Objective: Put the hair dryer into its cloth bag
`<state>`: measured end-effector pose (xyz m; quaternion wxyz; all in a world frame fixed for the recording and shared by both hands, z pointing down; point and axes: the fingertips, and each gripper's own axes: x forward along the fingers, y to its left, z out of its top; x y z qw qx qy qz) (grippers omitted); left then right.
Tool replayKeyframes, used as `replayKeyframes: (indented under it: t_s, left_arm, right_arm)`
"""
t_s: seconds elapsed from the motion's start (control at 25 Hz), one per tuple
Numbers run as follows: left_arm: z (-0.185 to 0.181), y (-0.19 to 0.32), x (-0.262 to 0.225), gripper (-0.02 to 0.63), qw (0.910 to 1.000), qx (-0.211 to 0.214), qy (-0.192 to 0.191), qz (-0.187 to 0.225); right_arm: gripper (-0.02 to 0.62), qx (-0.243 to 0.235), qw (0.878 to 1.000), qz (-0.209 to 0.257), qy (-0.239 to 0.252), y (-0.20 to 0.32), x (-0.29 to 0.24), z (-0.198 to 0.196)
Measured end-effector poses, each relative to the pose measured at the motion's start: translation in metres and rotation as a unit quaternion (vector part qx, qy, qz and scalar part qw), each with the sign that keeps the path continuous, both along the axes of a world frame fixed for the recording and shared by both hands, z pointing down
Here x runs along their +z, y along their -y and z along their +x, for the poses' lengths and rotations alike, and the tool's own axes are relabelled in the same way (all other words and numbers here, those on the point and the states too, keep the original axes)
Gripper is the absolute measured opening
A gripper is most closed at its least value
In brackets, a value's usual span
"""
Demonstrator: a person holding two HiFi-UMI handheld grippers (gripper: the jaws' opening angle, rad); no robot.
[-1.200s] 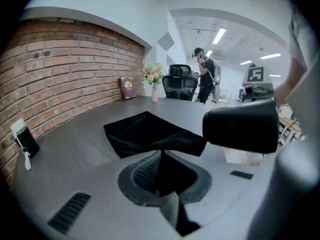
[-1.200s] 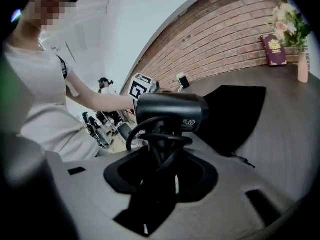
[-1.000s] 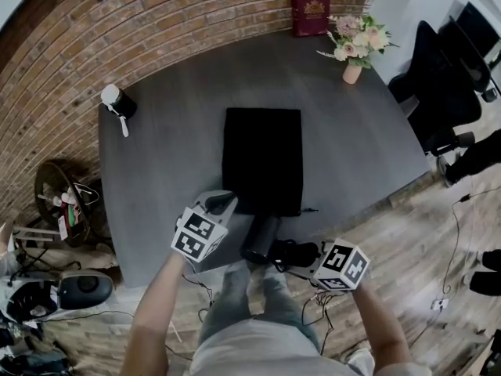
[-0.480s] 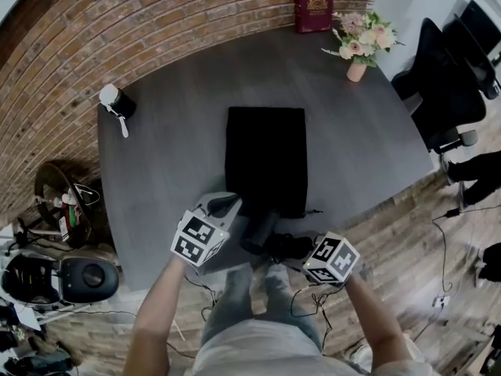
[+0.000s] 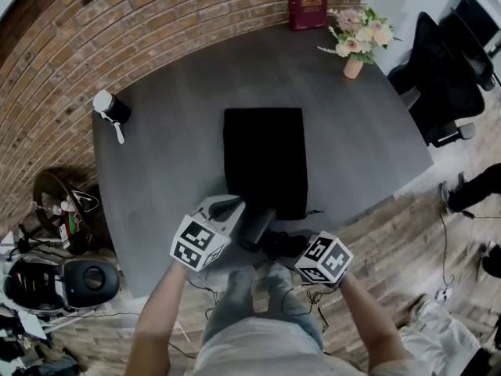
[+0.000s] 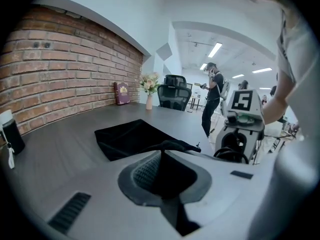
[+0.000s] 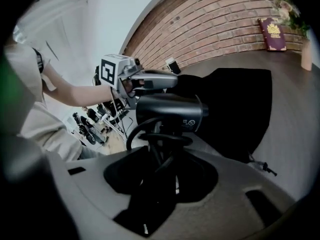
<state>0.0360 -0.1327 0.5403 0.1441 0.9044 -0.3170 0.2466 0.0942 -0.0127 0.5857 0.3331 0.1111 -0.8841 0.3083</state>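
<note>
The black cloth bag lies flat on the dark table, its mouth toward me. My left gripper is shut on the bag's near left edge, and the pinched cloth rises in a fold between its jaws. My right gripper is shut on the black hair dryer's handle, where the cord is wound. The dryer's barrel hangs at the table's front edge, nozzle at the bag's mouth. In the right gripper view the barrel lies crosswise before the bag.
A red book and a vase of flowers stand at the table's far side. A white-topped black cylinder is at the far left. Office chairs stand to the right. A person stands beyond the table.
My right gripper has moved left and toward the bag, carrying the dryer with it. The barrel now sits closer to the bag's mouth. The left gripper keeps its hold.
</note>
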Motion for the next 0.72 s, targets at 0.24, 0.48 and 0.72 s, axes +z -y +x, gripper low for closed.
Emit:
replayKeyframes:
  t_s: [0.24,0.48,0.72]
  left_arm:
    - [-0.001,0.000,-0.002,0.018,0.9999,0.010,-0.008,-0.004]
    - [-0.004,0.001,-0.005,0.018,0.9997,0.006,-0.022,-0.003]
    - [-0.002,-0.005,-0.010,0.018,0.9988,0.007,-0.048,-0.002]
  right_arm:
    - [0.158,0.013,1.000,-0.005,0.002,0.003,0.001,-0.008]
    - [0.158,0.086,0.996,-0.001,-0.035,0.032,0.011,0.003]
    - [0.158,0.218,0.973,0.008,-0.073,0.065,0.018,0.003]
